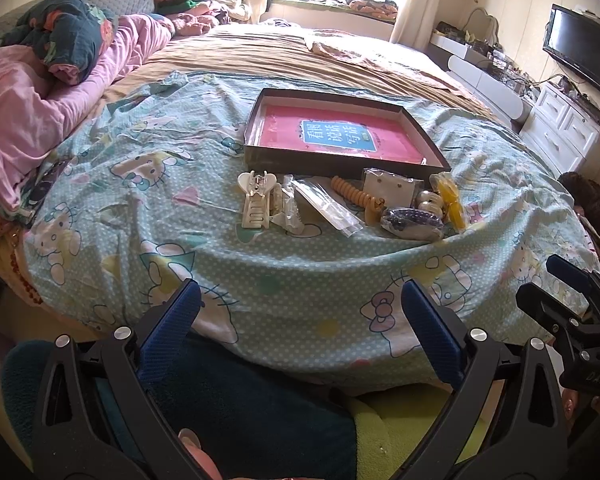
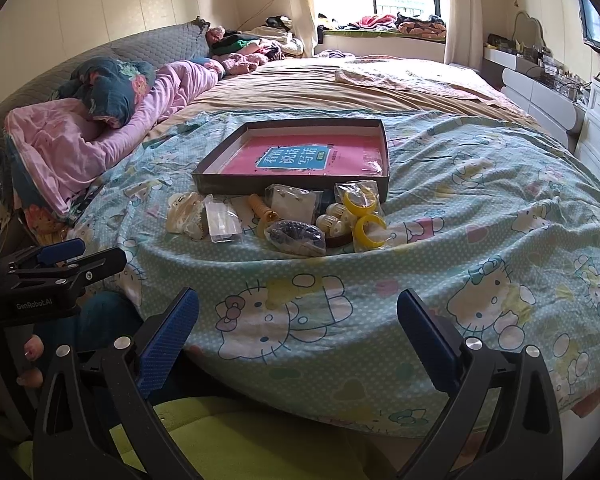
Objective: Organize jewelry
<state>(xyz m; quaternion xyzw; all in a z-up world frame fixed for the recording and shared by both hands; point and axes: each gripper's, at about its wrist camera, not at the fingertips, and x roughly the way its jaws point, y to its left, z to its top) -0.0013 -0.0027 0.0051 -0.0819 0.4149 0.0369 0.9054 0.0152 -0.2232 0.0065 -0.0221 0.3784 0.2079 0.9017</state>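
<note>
Nothing is picked up yet: the left gripper (image 1: 300, 312) and the right gripper (image 2: 298, 320) both hang wide open and empty before the bed's near edge, where the jewelry pile (image 2: 276, 216) lies just beside the shallow box (image 2: 384, 152) holding only a pink book (image 2: 300, 160), so the next move should be a reach to one piece.

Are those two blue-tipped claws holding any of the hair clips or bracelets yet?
No. The left gripper and right gripper are both open and hold nothing; the jewelry pile lies untouched on the bed.

"GenRobot.AI" marks the left gripper (image 2: 66, 258); "DAS" the right gripper (image 1: 572, 280).
</note>
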